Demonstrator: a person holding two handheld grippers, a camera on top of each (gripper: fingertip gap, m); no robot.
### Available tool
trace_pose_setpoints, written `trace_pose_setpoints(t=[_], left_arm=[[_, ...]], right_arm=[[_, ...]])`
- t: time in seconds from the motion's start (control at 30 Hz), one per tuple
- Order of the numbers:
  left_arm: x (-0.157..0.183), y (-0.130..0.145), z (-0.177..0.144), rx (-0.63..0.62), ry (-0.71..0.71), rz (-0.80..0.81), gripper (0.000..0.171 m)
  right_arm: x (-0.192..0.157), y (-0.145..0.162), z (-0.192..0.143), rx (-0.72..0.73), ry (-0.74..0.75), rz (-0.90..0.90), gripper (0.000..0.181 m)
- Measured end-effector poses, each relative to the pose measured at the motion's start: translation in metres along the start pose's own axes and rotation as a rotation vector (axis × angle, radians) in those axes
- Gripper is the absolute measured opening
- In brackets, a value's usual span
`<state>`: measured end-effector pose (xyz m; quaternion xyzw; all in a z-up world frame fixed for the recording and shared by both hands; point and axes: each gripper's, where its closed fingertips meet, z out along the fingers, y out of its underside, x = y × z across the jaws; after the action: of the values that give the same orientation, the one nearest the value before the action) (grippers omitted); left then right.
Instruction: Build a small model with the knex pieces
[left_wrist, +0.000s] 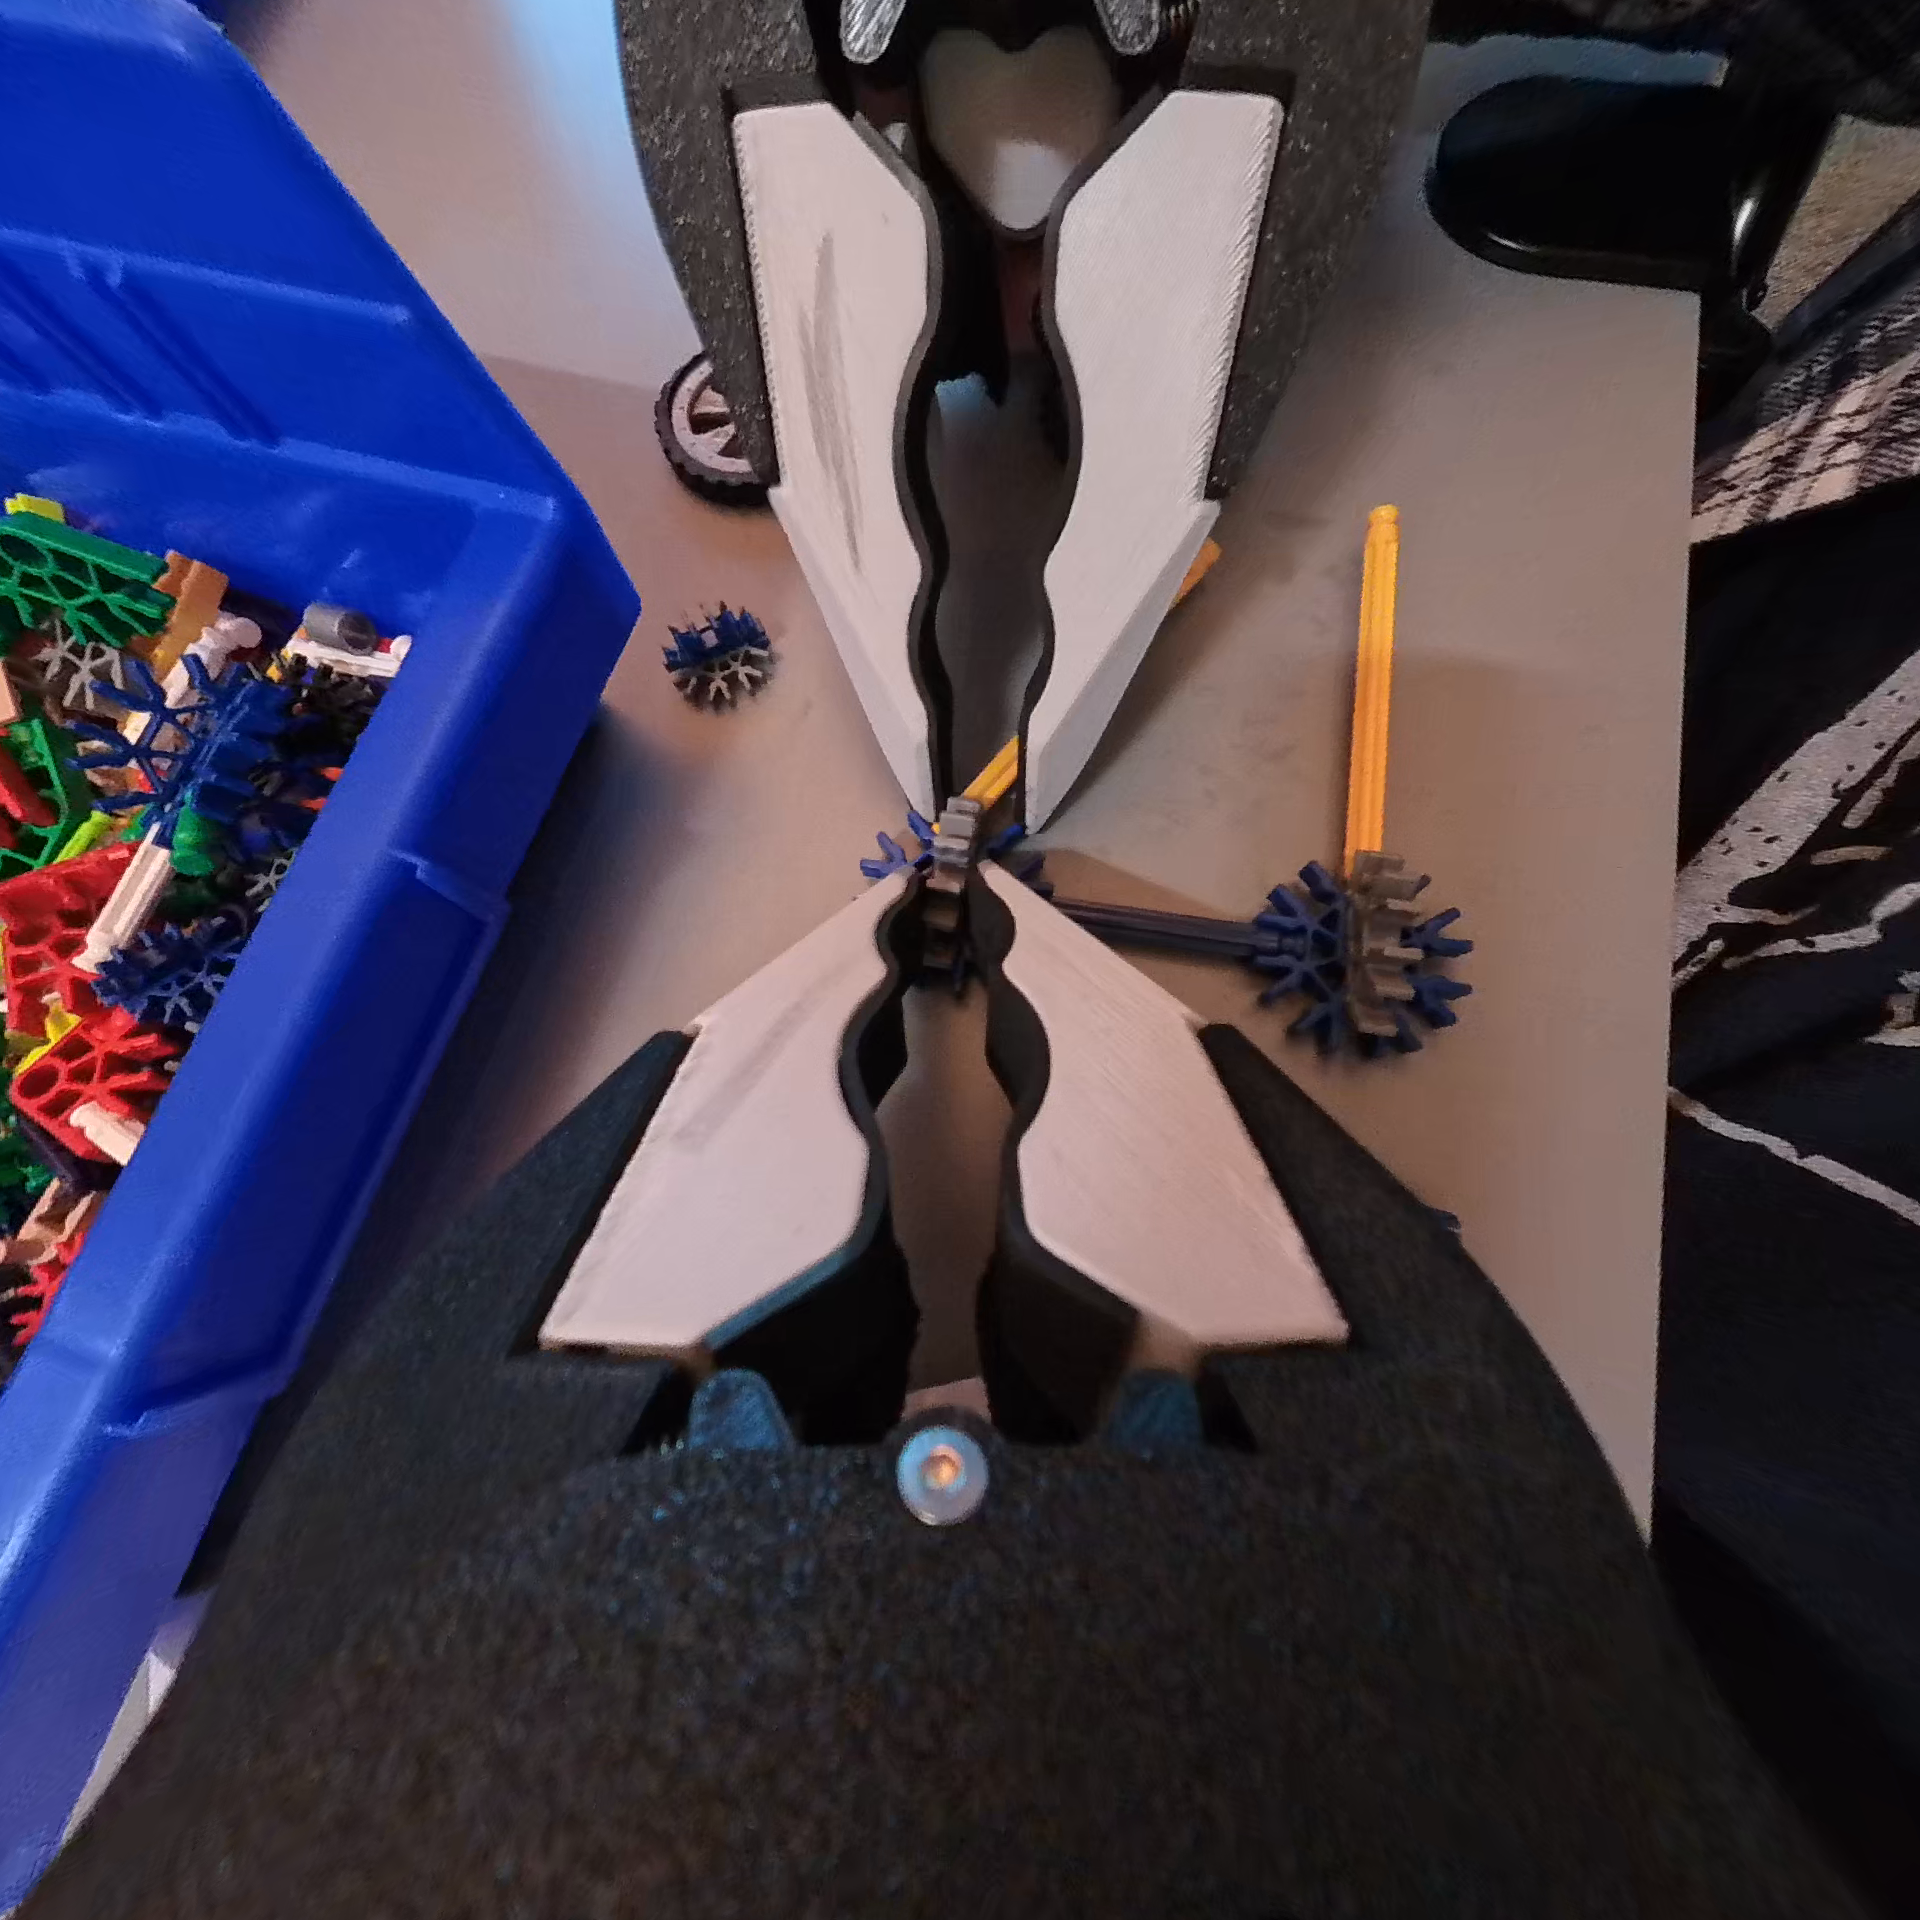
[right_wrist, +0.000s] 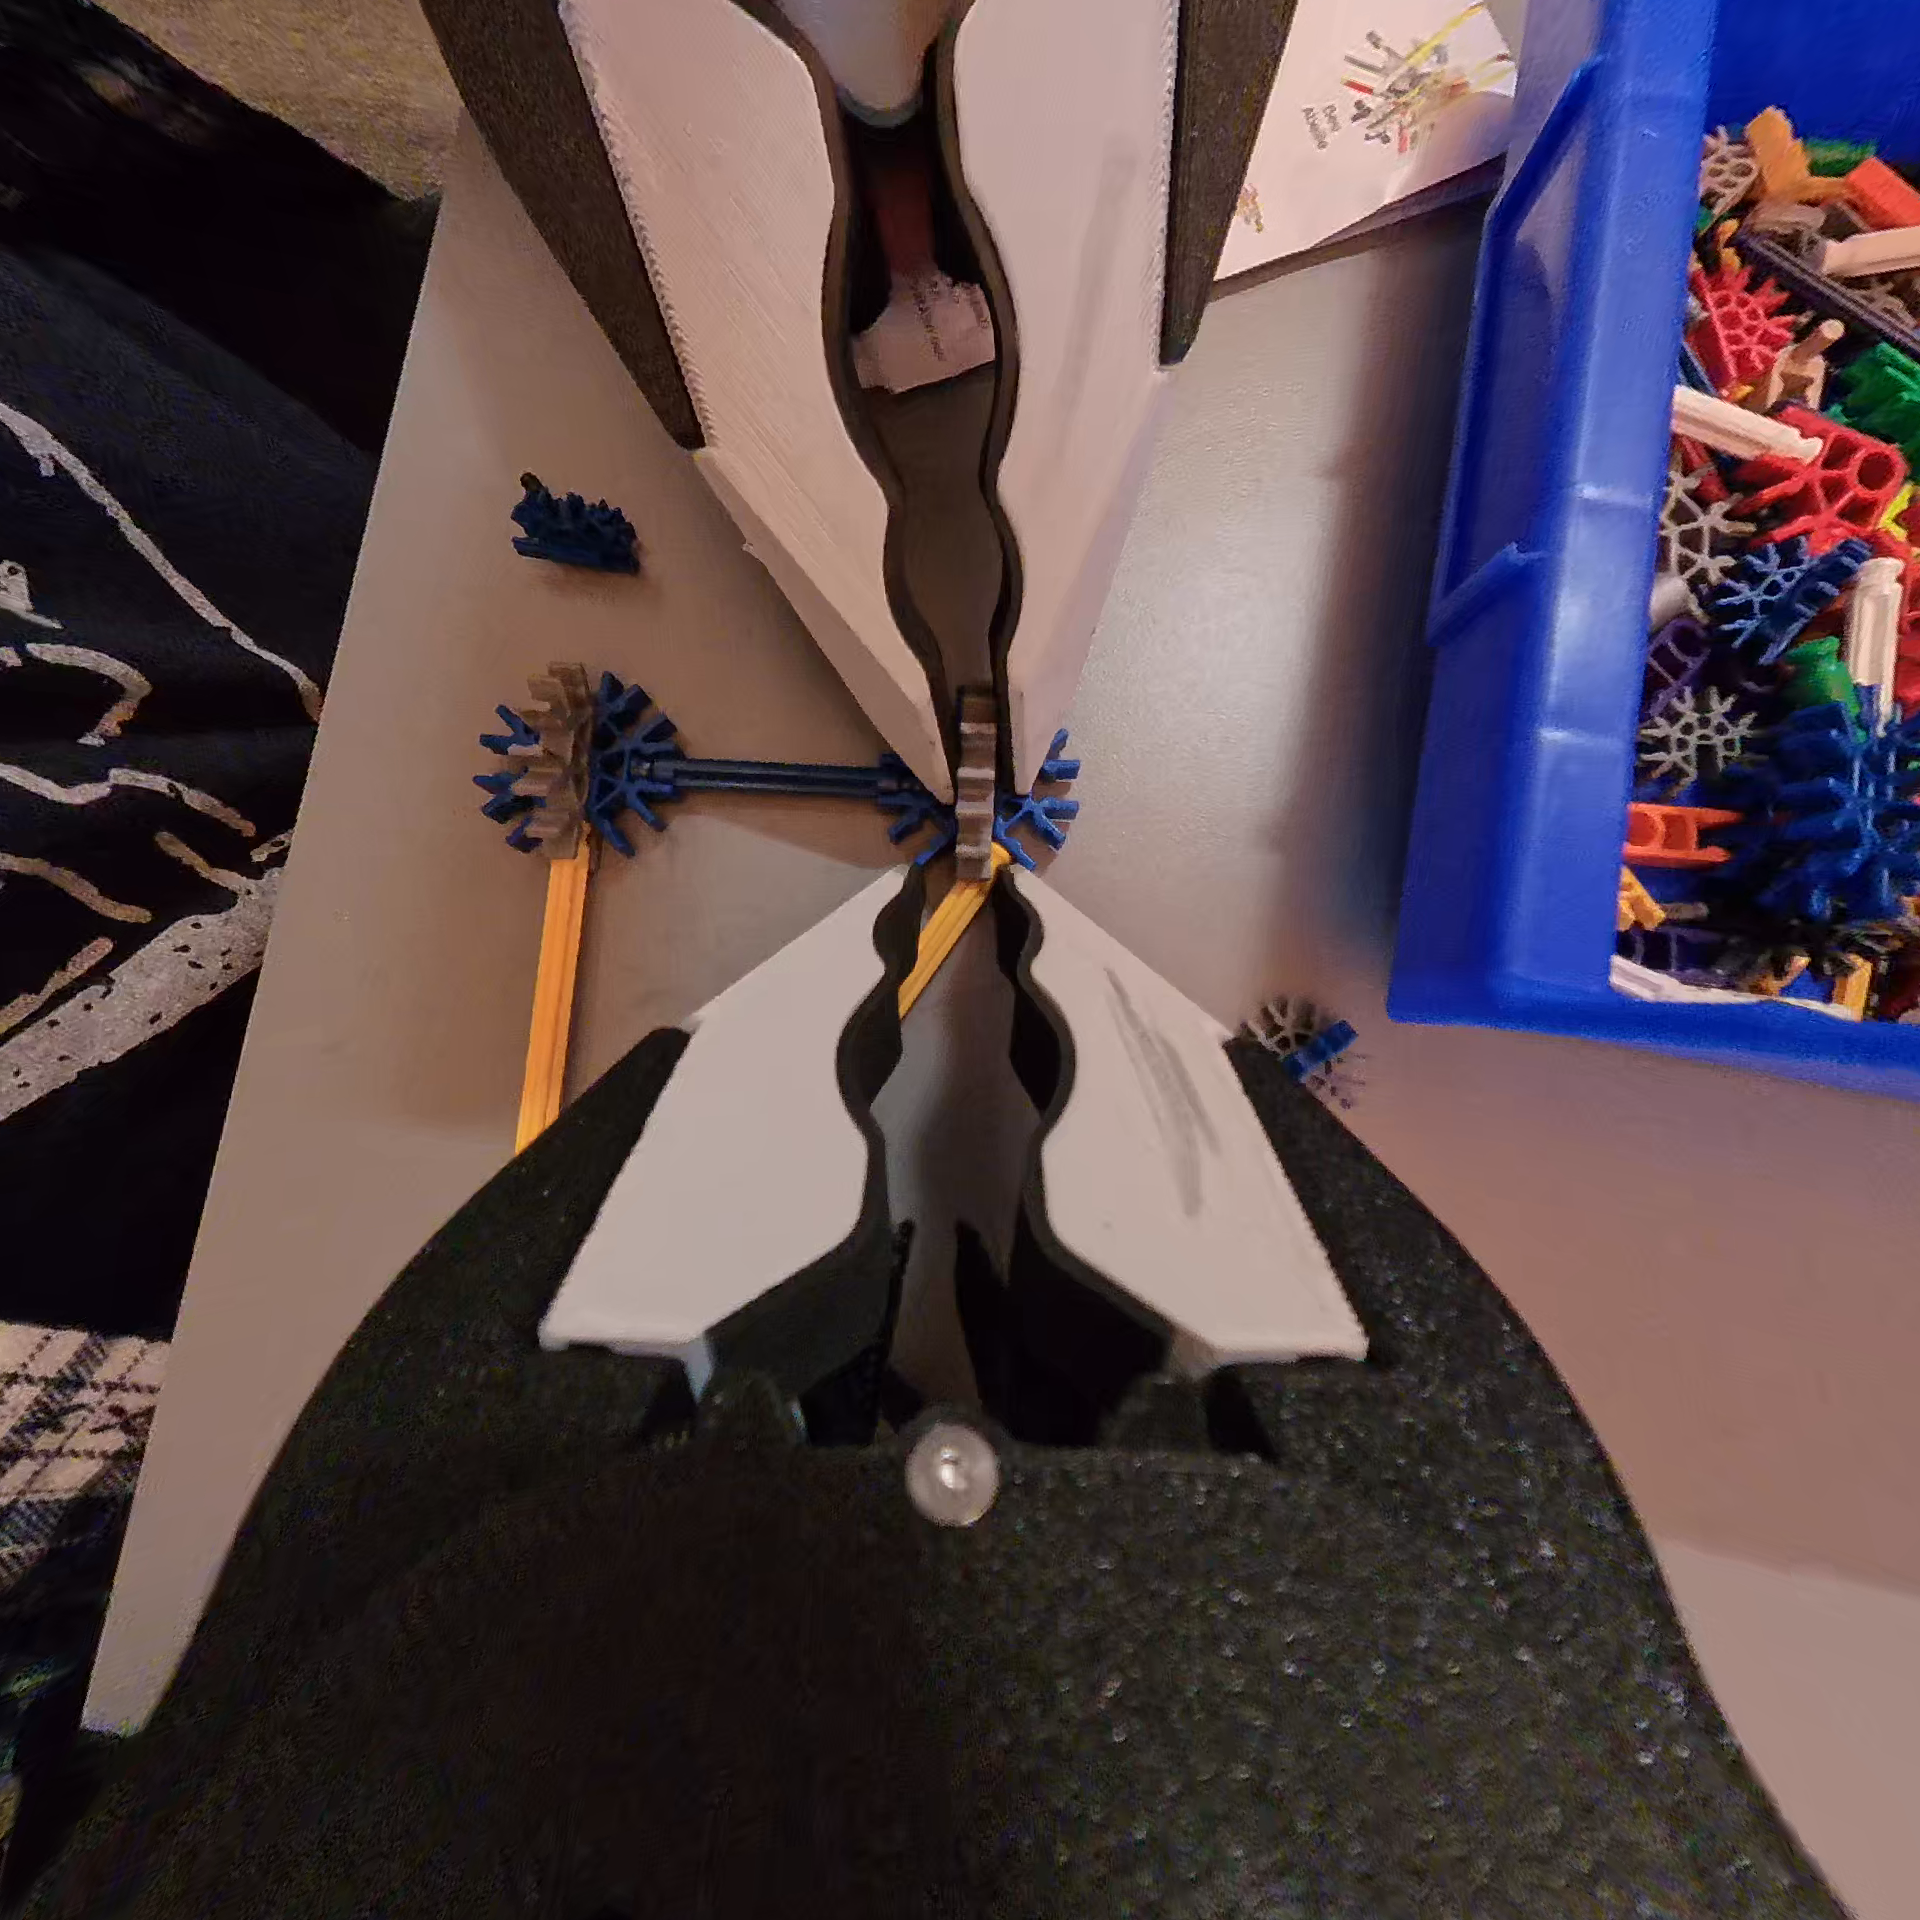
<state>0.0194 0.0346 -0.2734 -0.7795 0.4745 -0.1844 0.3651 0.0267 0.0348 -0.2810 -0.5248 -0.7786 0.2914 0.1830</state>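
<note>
The pale grey bench (left_wrist: 1507, 644) carries everything here. The big blue plastic bin (left_wrist: 312, 520), heaped with mixed coloured plastic construction pieces (right_wrist: 1787, 520), stands at its far side from the dark patterned cloth (right_wrist: 125, 727) that hangs past the bench edge.

The two claws meet tip to tip over the middle of the bench. The left claw (left_wrist: 943, 896) is closed on a small grey plastic gear (left_wrist: 954, 831) that sits between blue snowflake-shaped connectors (right_wrist: 1029, 805). The right claw (right_wrist: 961, 883) faces it with its tips drawn nearly together at a thin yellow plastic rod (right_wrist: 945, 935) that runs out from under the gear; whether the tips actually pinch the rod cannot be told.

A dark blue rod (right_wrist: 779, 774) links this cluster to a second gear-and-connector cluster (left_wrist: 1361, 951), from which a second yellow rod (left_wrist: 1371, 686) lies flat on the bench.

Near the bin lies a loose blue-and-grey snowflake connector pair (left_wrist: 719, 655). A small black-tyred wheel (left_wrist: 712, 436) shows beside the right claw's body, and a printed white sheet (right_wrist: 1382, 114) lies beside the bin.
</note>
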Motion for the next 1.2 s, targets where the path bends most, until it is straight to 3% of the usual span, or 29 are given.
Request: trace_pose_setpoints(t=[0.33,0.67,1.2], left_arm=[[0.0025,-0.0003,0.0006,0.001,0.026,0.014,0.004],[0.0021,0.0003,-0.0001,0.001,0.066,0.063,0.004],[0.0009,0.0018,-0.0016,-0.039,0.269,0.174,0.004]], right_arm=[[0.0024,-0.0007,-0.0002,0.019,-0.099,0.014,0.006],[0.0022,-0.0009,0.0001,0.013,-0.068,-0.029,0.006],[0.0020,-0.0023,0.0008,0.019,-0.075,-0.042,0.005]])
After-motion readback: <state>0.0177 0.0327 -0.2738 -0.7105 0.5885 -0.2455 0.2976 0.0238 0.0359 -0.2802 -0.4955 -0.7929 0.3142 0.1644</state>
